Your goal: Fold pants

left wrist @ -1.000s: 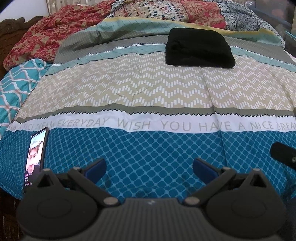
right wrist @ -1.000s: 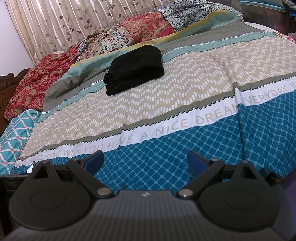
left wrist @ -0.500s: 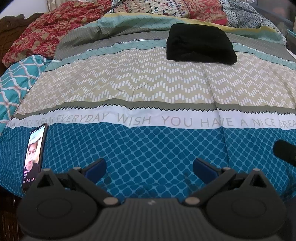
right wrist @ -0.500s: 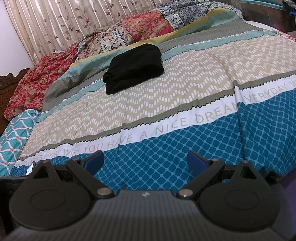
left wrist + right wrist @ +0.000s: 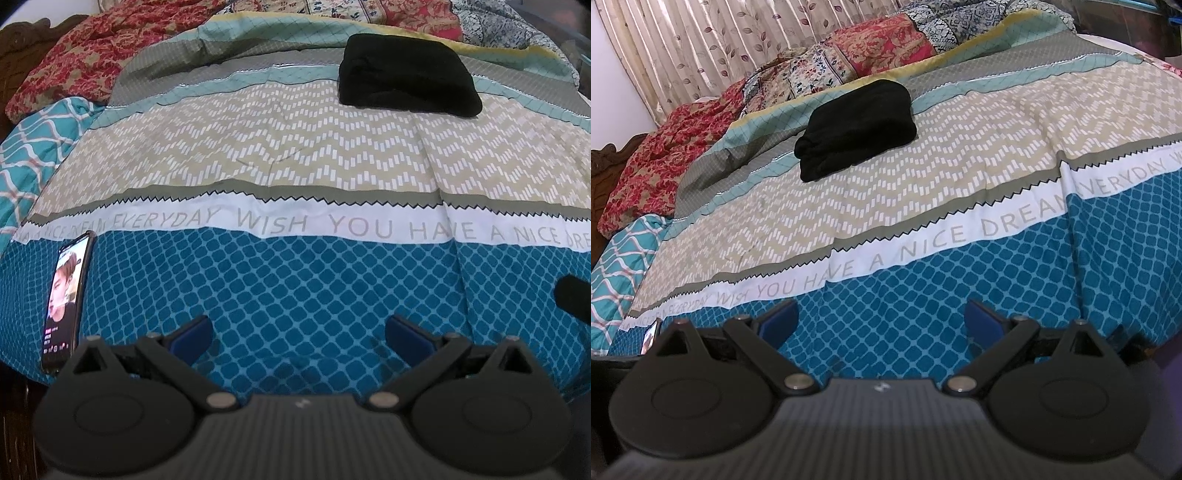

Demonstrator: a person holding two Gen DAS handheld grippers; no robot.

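The black pants (image 5: 408,75) lie folded into a thick bundle at the far side of the bed, on the grey and beige stripes; the right wrist view shows the same bundle (image 5: 857,129). My left gripper (image 5: 299,336) hovers open over the blue-patterned near part of the bedspread, far from the pants, with nothing between its blue pads. My right gripper (image 5: 881,319) is open too, over the same blue band. The dark edge of the right gripper (image 5: 574,297) pokes into the left wrist view at the right.
A phone (image 5: 66,299) with a lit screen lies near the bed's front left edge. Red floral and patterned quilts (image 5: 871,48) are heaped along the far side under a curtain (image 5: 683,48). A teal pillow (image 5: 33,147) sits at the left.
Both grippers have tipped slightly forward and down toward the bed; the view of the bedspread has shifted a little. Pants and phone have not moved. Both stay open.
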